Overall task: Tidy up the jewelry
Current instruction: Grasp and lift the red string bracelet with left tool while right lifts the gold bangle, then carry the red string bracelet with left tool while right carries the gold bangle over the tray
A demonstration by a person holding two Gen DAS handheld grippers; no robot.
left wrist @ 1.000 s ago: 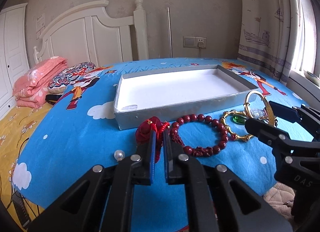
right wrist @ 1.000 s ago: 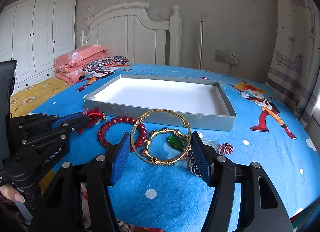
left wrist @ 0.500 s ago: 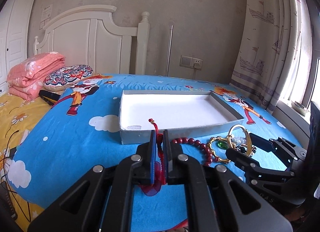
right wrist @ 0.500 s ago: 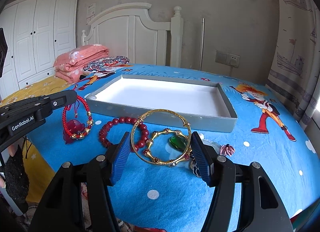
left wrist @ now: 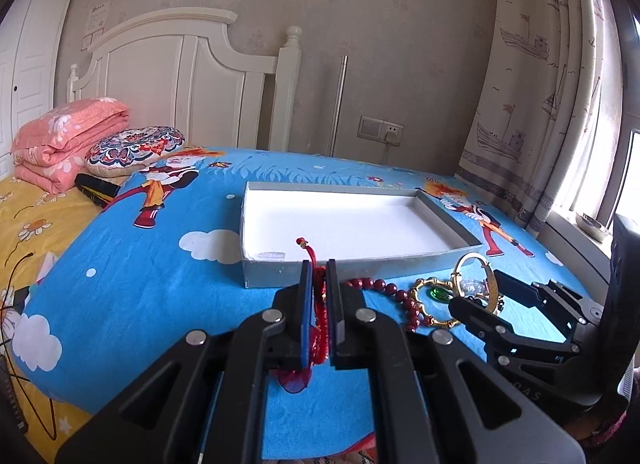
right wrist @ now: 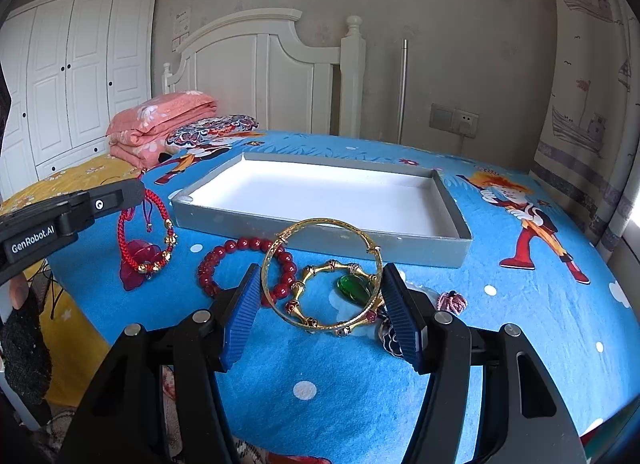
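1. This is a bedroom in a home: a white wooden headboard (right wrist: 276, 76) stands against a papered wall.
2. A blue cartoon-print bedspread (right wrist: 520, 304) covers the bed, with a folded pink quilt (left wrist: 64, 136) and a patterned pillow (left wrist: 136, 148) near its head.
3. White wardrobe doors (right wrist: 76, 72) line one side.
4. Ship-print curtains (left wrist: 532, 84) hang by what seems a window.
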